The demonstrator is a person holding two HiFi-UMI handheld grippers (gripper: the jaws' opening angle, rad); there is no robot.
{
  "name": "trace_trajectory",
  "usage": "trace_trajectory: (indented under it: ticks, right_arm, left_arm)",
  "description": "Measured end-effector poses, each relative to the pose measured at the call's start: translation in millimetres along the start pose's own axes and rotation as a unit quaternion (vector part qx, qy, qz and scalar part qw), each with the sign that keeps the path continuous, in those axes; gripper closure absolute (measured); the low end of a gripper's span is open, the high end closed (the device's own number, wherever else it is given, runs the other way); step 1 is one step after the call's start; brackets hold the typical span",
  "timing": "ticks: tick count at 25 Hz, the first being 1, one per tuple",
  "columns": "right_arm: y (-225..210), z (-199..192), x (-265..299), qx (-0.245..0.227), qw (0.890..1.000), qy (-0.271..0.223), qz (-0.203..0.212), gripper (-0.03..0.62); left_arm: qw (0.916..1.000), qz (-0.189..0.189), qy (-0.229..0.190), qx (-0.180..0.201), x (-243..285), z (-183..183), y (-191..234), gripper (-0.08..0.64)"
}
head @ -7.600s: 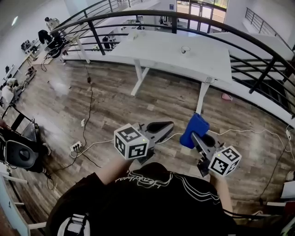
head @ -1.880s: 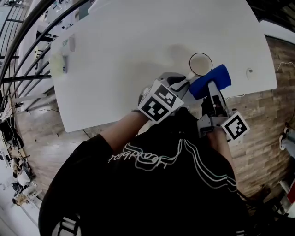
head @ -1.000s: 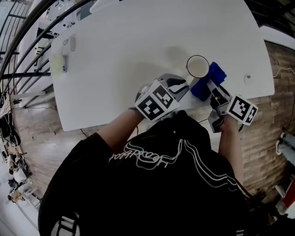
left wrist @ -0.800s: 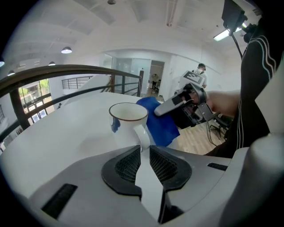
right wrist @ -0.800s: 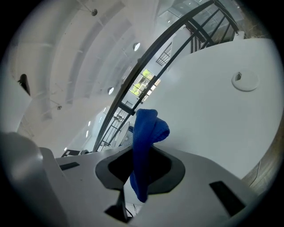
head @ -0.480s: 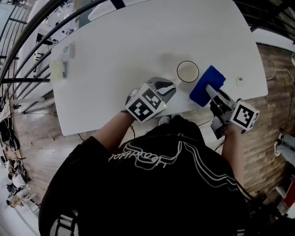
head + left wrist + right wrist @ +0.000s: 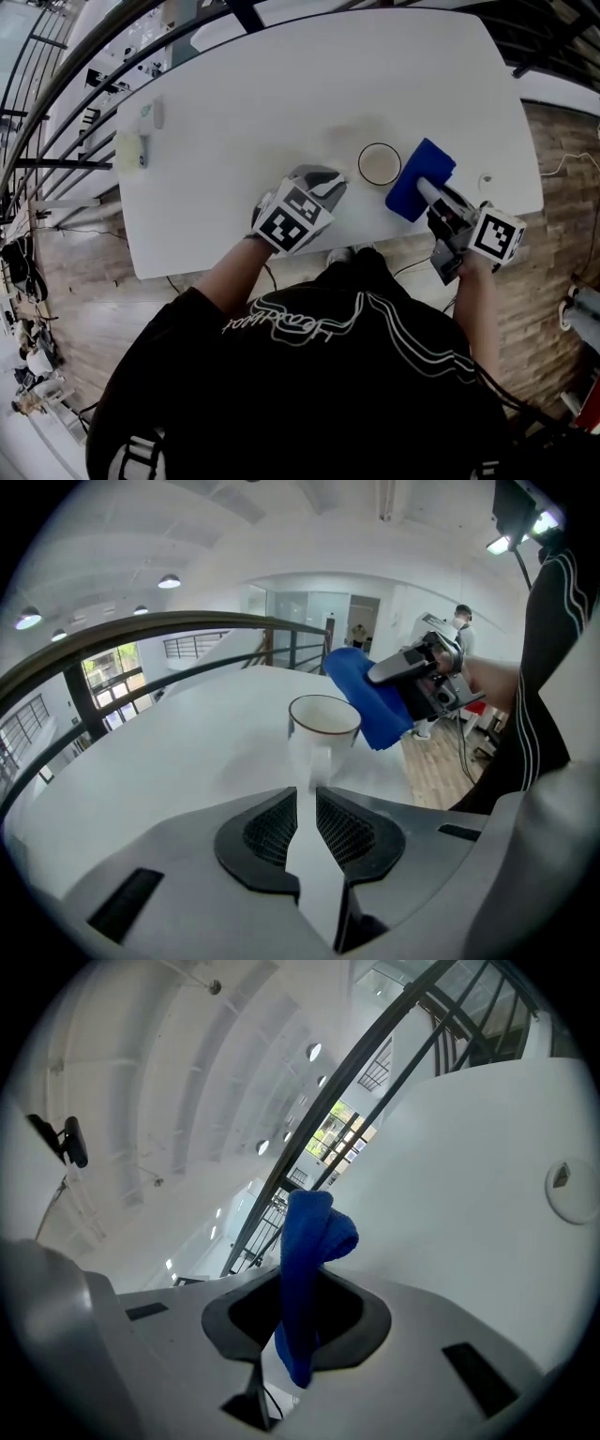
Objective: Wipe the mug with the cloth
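1. While the left tongs (image 7: pixel 306 799) stand slightly apart with nothing between them, the mug (image 7: pixel 379 164) sits unheld on the counter (image 7: pixel 281 94) near its front edge, its handle just ahead of them. A push from the cloth (image 7: pixel 419 178) just beside it could slide or tip it.
2. Since the right tongs (image 7: pixel 428 191) are clenched on only a fold of the cloth, hard rubbing may drag it free.
3. If the left tongs close off-line, they may knock the handle instead of gripping it.

Beneath me, a white desk (image 7: pixel 281 103) stands on a wooden floor (image 7: pixel 75 281), a black railing (image 7: pixel 187 619) curving behind it; small pale items (image 7: pixel 128 150) sit near its left edge.
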State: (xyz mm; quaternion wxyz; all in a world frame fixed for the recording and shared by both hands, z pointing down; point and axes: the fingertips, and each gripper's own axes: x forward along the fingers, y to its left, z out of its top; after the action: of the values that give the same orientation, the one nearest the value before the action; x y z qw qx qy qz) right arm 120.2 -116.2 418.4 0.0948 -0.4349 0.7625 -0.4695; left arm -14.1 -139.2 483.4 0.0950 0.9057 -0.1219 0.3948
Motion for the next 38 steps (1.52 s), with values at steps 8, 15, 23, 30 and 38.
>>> trace_trajectory:
  ticks: [8, 15, 23, 30, 38]
  right_arm:
    - [-9.5, 9.2, 8.9, 0.010, 1.000, 0.008, 0.002, 0.531]
    - [-17.7, 6.6, 16.5, 0.016, 1.000, 0.021, 0.004, 0.531]
    - [-27.0, 0.2, 23.9, 0.016, 0.999, 0.049, 0.005, 0.531]
    - [-42.0, -10.7, 30.5, -0.012, 0.994, 0.107, -0.032, 0.531]
    - [-53.1, -18.5, 37.5, -0.062, 0.981, 0.180, -0.046, 0.531]
  left_arm:
    - [1.0000, 0.003, -0.007, 0.001, -3.9, 11.4, 5.1, 0.491]
    - [0.9996, -0.014, -0.021, 0.007, -2.7, 15.0, -0.6, 0.491]
    - [0.9992, -0.031, -0.025, -0.008, -0.5, 14.5, -5.8, 0.491]
    - [0.9996, -0.012, -0.023, -0.012, 6.2, 16.6, -3.3, 0.491]
    - [0.9995, 0.014, -0.016, -0.022, 11.7, 16.2, -4.2, 0.491]
